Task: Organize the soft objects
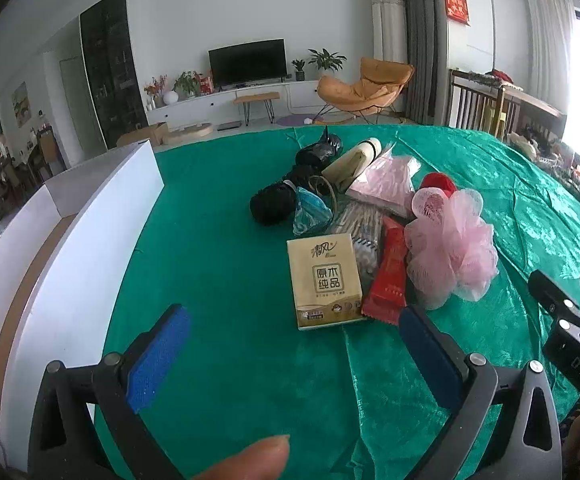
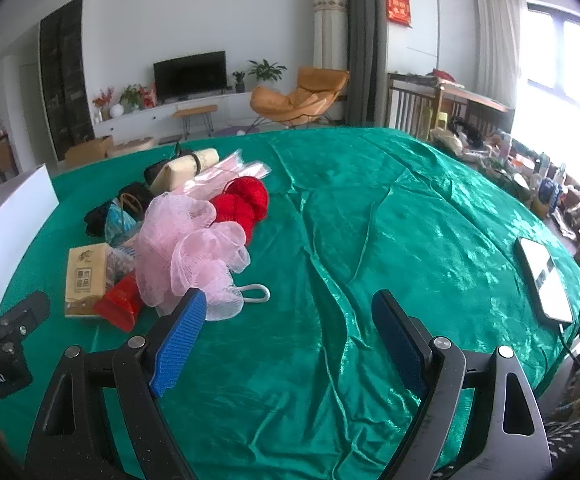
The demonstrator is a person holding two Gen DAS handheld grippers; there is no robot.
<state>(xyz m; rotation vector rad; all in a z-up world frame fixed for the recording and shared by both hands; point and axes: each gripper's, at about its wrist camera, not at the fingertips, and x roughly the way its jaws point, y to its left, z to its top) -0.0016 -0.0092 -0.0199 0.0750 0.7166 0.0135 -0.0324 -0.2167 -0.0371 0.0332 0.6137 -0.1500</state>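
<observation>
A heap of soft things lies on the green cloth [image 1: 229, 264]: a tan tissue pack [image 1: 324, 280], a red packet [image 1: 388, 276], a pink mesh bath pouf [image 1: 452, 240], red yarn [image 2: 245, 200], a pink bagged cloth [image 1: 390, 184], a beige roll [image 1: 356, 160], black bundles [image 1: 271, 202] and a blue bag [image 1: 310, 210]. My left gripper [image 1: 294, 328] is open and empty, just short of the tissue pack. My right gripper [image 2: 290, 312] is open and empty, its left finger [image 2: 177, 340] near the pouf [image 2: 193, 248].
A white open box [image 1: 89, 220] stands at the left edge of the table. A phone [image 2: 544, 280] with a cable lies on the cloth at the right. Clutter sits past the table's right edge. The living room lies beyond.
</observation>
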